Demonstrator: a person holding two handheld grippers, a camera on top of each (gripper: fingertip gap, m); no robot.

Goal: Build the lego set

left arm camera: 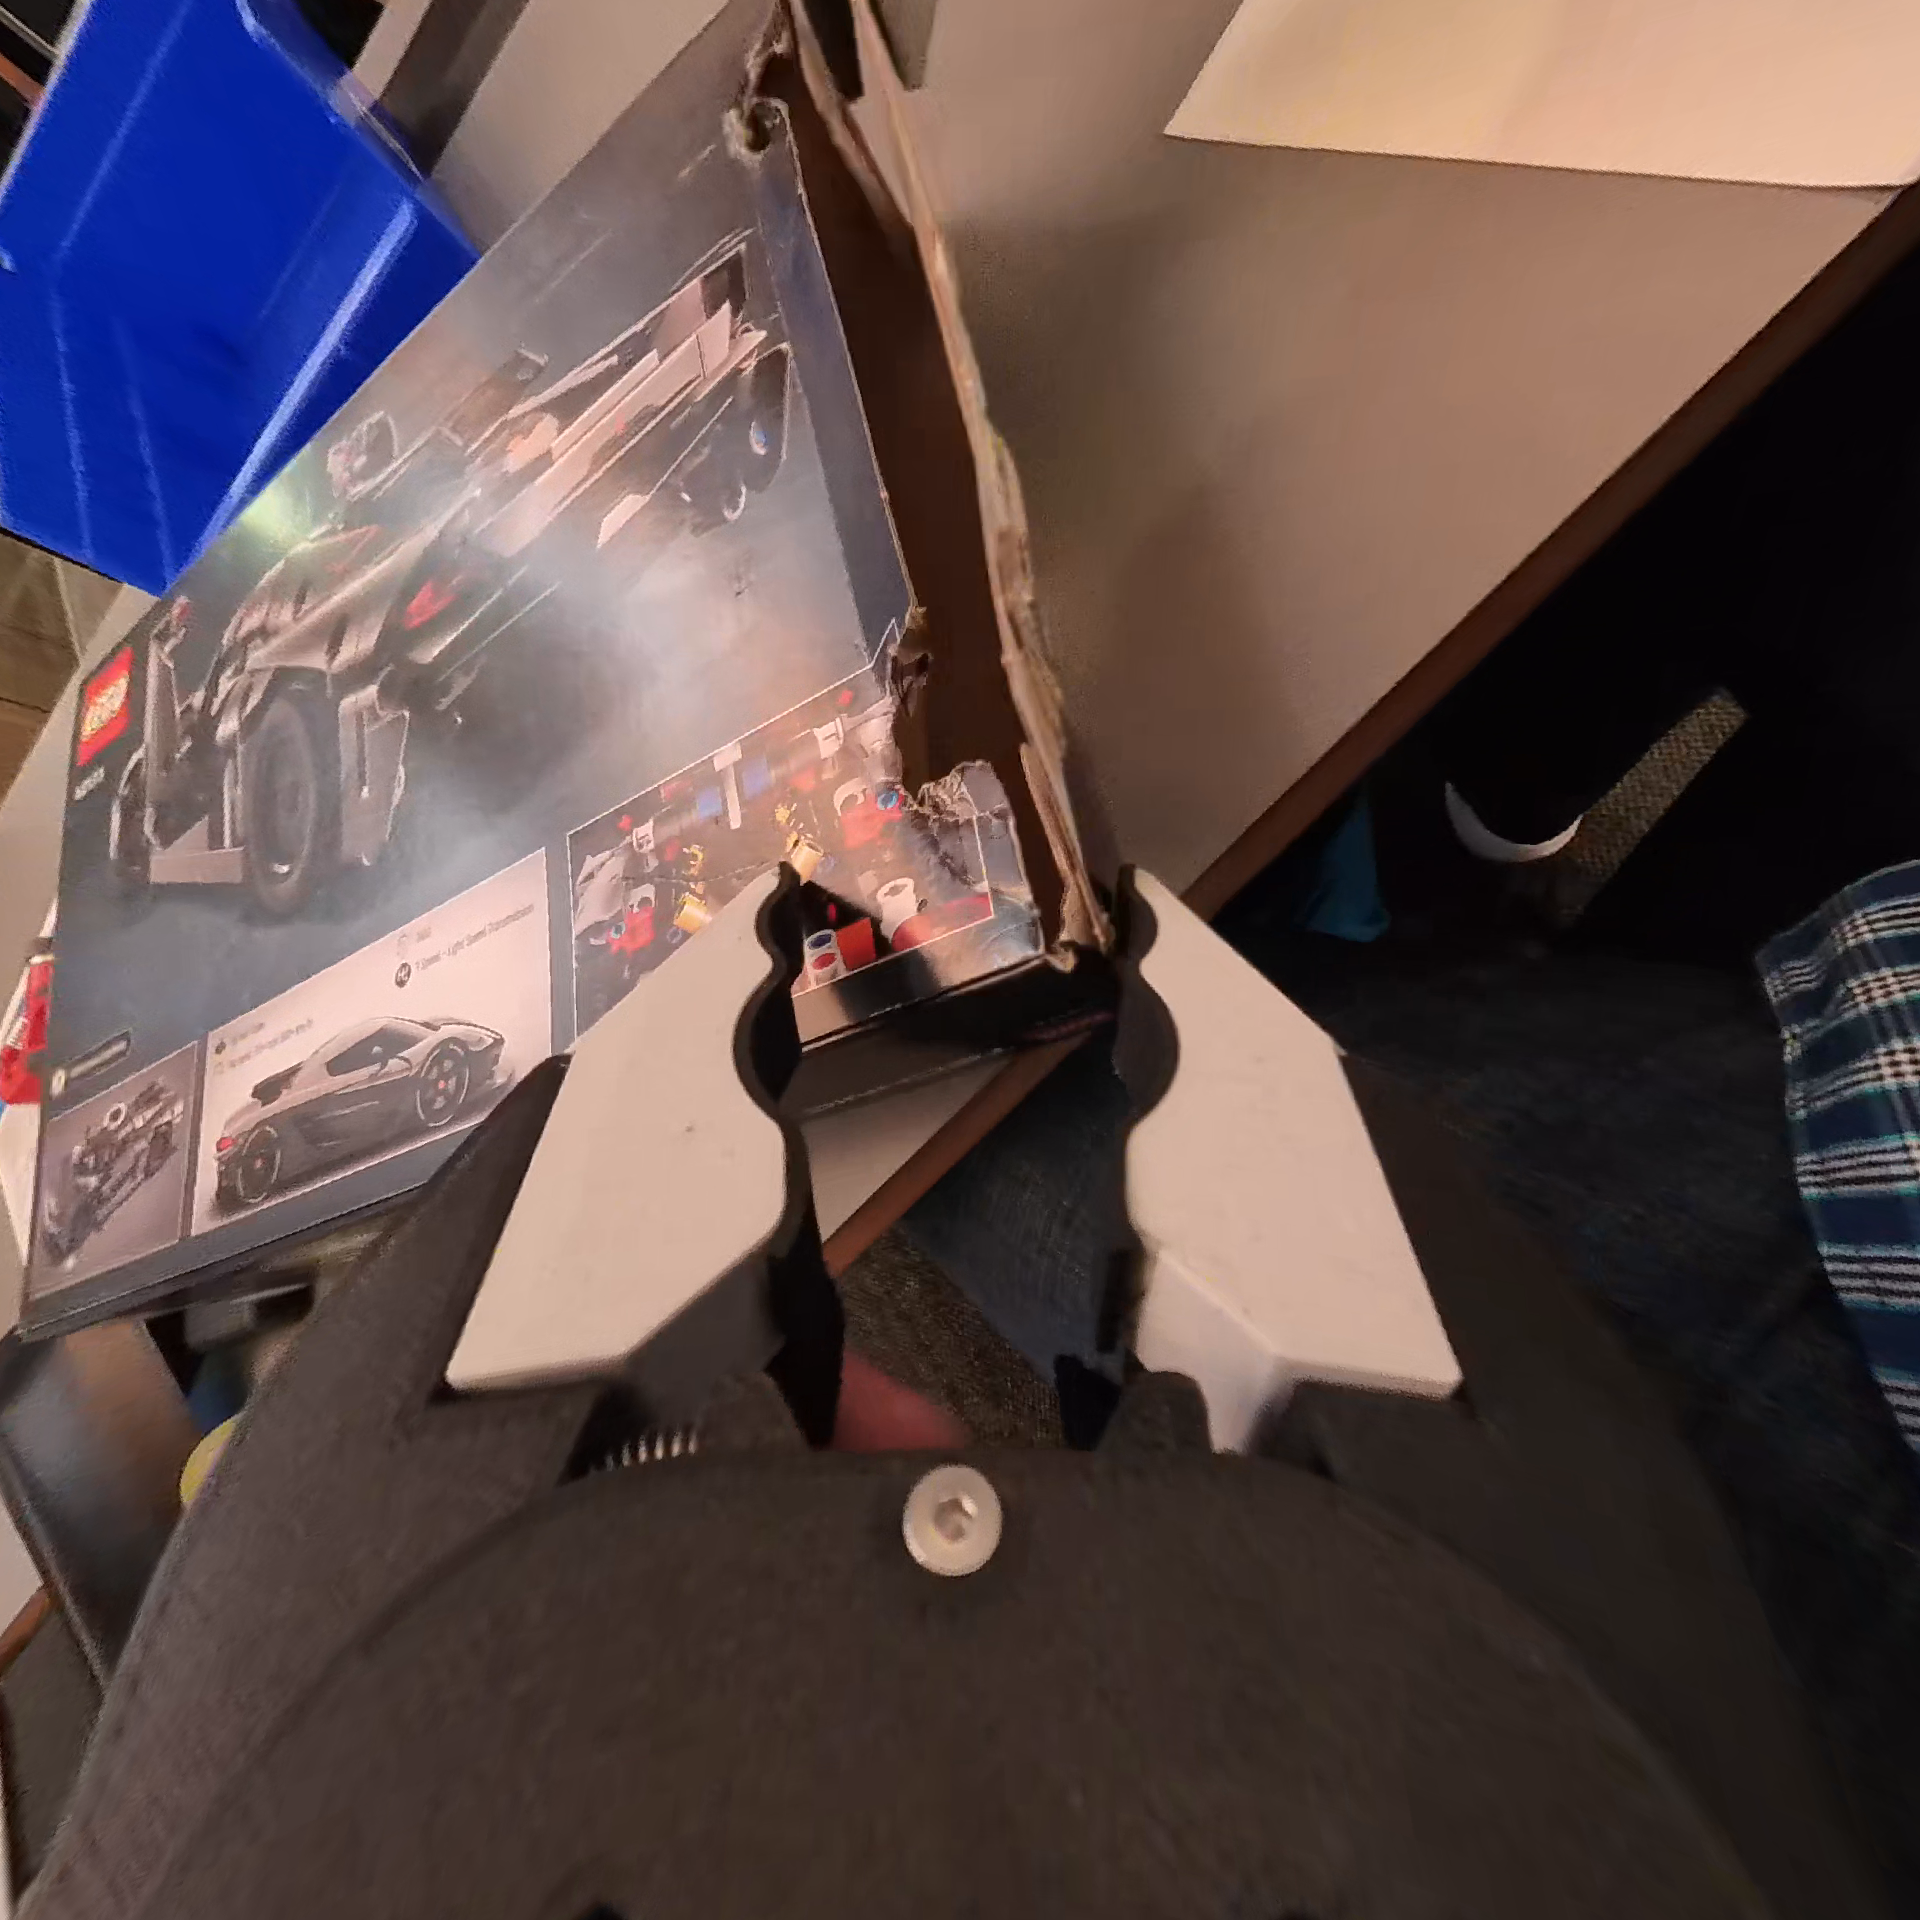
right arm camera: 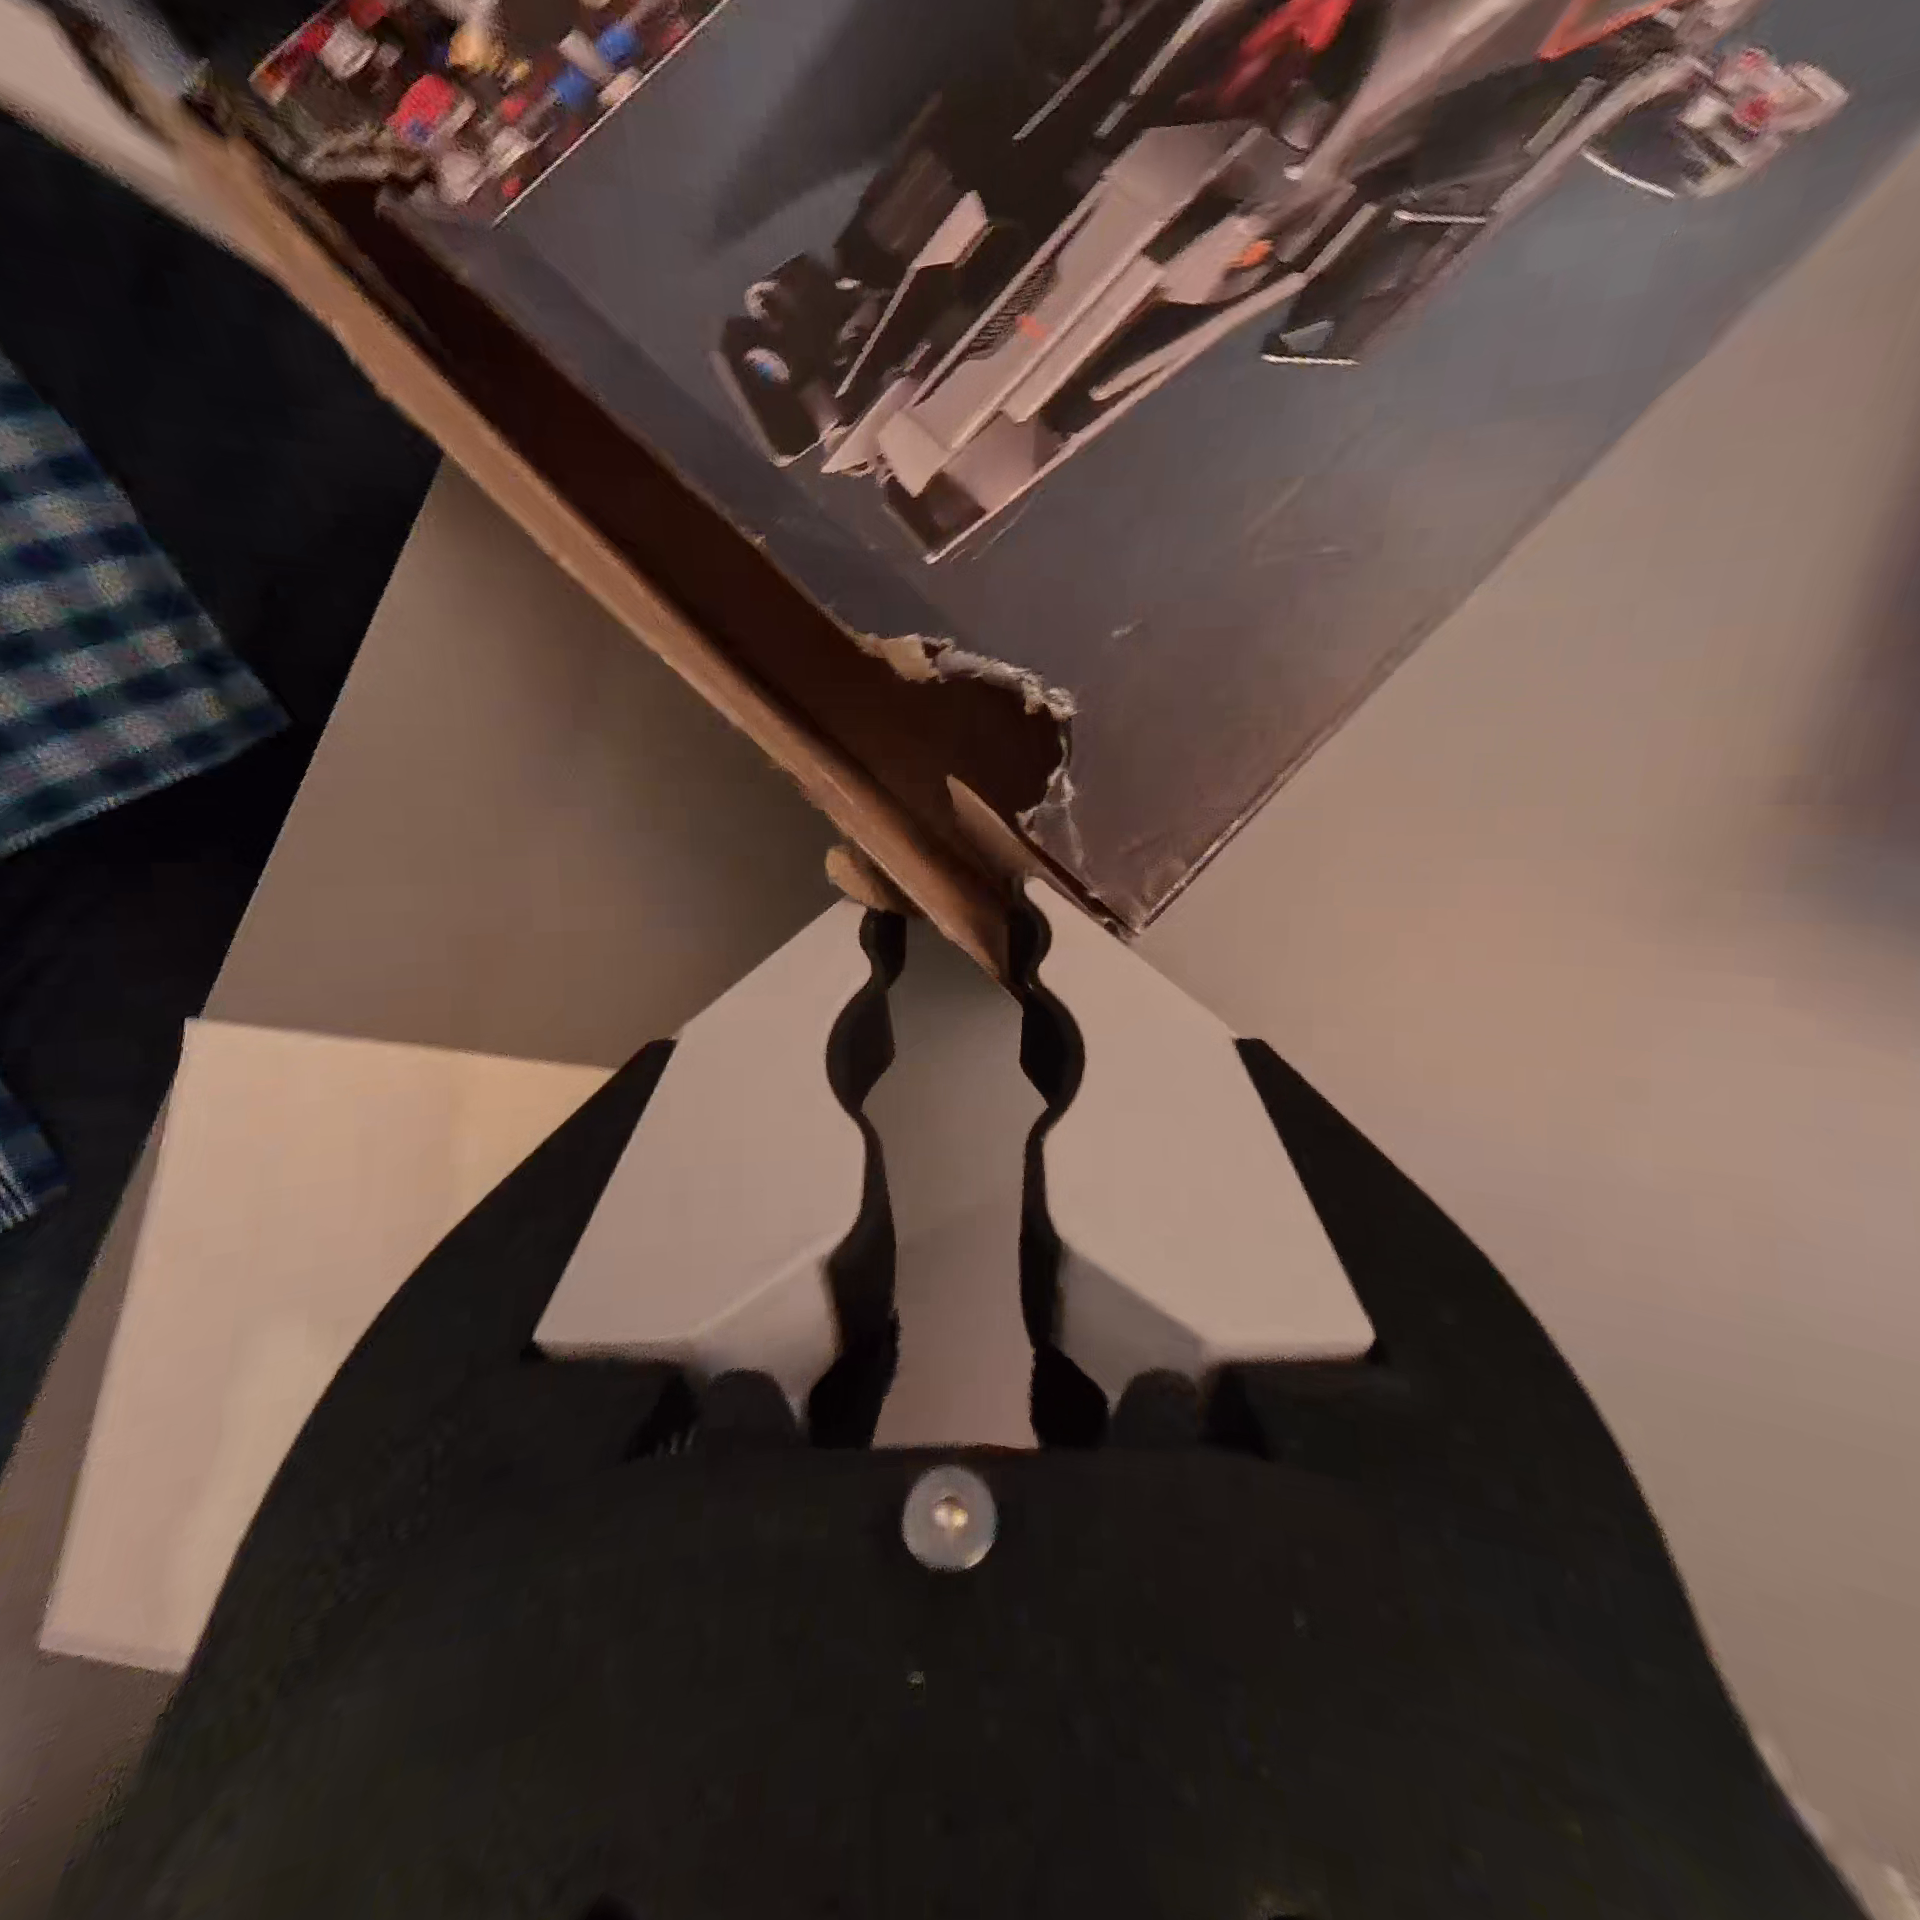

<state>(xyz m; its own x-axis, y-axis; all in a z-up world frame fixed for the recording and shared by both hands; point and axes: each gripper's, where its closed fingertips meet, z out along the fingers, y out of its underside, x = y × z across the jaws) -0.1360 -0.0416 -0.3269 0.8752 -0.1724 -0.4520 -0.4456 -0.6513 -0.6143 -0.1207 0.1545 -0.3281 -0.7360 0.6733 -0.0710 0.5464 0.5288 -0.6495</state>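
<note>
The lego box [left arm camera: 468, 644], printed with a grey car, lies flat on the beige table [left arm camera: 1299, 416]. Its end is torn open, and a brown cardboard flap [left arm camera: 987, 468] stands out from it. My left gripper [left arm camera: 951, 894] is open, with the box's near torn corner between its fingertips. In the right wrist view the box [right arm camera: 1299, 520] fills the top. My right gripper [right arm camera: 948, 906] is nearly closed on the far end of the flap [right arm camera: 623, 520], which crosses slantwise between the jaws beside a torn box corner.
A blue bin [left arm camera: 177, 270] stands beyond the box. A white sheet of paper [left arm camera: 1558, 73] lies on the table and also shows in the right wrist view [right arm camera: 312, 1299]. The table's brown edge [left arm camera: 1507, 582] runs beside a person's plaid garment [left arm camera: 1849, 1091]. The gap from one gripper's tips to the other's is roughly 20 centimetres.
</note>
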